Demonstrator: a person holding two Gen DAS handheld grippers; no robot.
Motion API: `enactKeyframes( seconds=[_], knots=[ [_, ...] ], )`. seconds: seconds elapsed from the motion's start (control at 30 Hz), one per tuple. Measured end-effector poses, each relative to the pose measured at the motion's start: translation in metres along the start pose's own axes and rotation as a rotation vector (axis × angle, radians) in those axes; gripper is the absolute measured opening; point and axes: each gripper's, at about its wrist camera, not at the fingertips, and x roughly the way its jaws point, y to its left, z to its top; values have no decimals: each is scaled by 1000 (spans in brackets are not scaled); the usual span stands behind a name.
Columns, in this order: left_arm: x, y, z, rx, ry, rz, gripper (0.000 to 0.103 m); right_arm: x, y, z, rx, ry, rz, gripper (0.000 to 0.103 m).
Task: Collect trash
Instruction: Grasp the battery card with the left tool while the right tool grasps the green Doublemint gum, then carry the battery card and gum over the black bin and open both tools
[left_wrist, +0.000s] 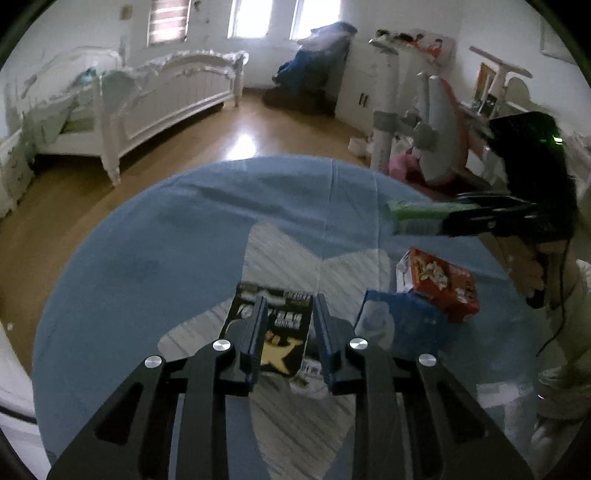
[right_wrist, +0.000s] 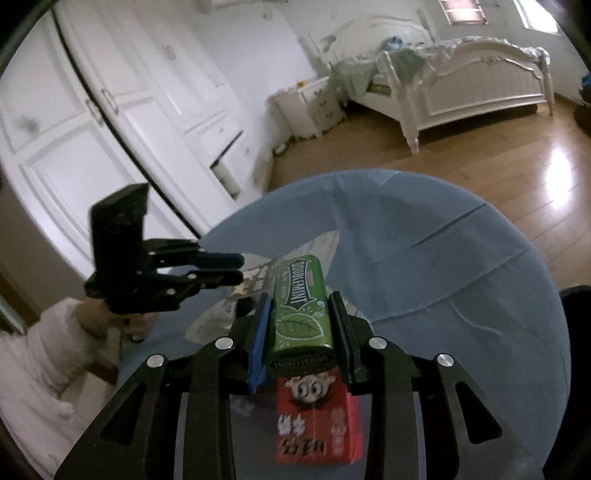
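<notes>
My right gripper is clenching a green Doublemint gum pack, both pads pressing on its long sides, and the pack is sticking out forward past my fingertips, lifted clear of the blue cloth. Right below the heel of that pack, under my right jaws, a red snack box with a cartoon face is lying flat on the cloth.

My left gripper is hanging over a black packet with a gold mark. The packet is showing in the gap between my left fingers and partly under the left one, but I cannot tell whether the pads are pressing on it or only standing above it. It is lying on a pale striped sheet spread over the cloth. Just right of my left jaws a blue pouch is resting, with the red box touching its far right edge. Further right and ahead of my left jaws, my other gripper is carrying the green pack above the cloth.

In the right view my left gripper is showing side-on, its fingers standing close together, with a hand in a white sleeve behind it.
</notes>
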Motion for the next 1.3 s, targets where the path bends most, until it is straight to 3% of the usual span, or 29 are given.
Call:
enactKeyframes(
  seconds=[0.03,0.1,0.13,0.17,0.23,0.3,0.4,0.47,0.93,1.1,1.3],
  knots=[
    [5,0,-2,1,31,27,30,-6,1,-4,0,-6,3,32],
    [14,-1,-5,5,86,50,54,-12,2,-7,-4,-7,5,32],
    [17,-1,-6,9,89,85,82,-14,2,-10,-4,-8,10,32],
    [17,-1,-8,15,74,118,93,-17,2,-13,-3,-9,12,32],
    [23,0,-7,31,70,140,93,-22,3,-19,-2,-9,15,32],
    [30,5,-4,3,78,107,92,-23,4,-24,-2,-7,14,32],
    [37,6,-1,9,59,123,84,-26,3,-32,7,-5,15,32],
    [38,3,1,40,49,166,58,-28,1,-35,17,-10,12,32],
    [2,38,-12,-195,-74,70,56,-17,6,-27,31,-39,48,32],
    [-15,13,4,-197,-124,17,56,-17,0,-25,54,-67,60,32],
    [-20,-43,53,-173,-182,-94,56,-53,-26,-24,132,-198,52,32]
  ],
)
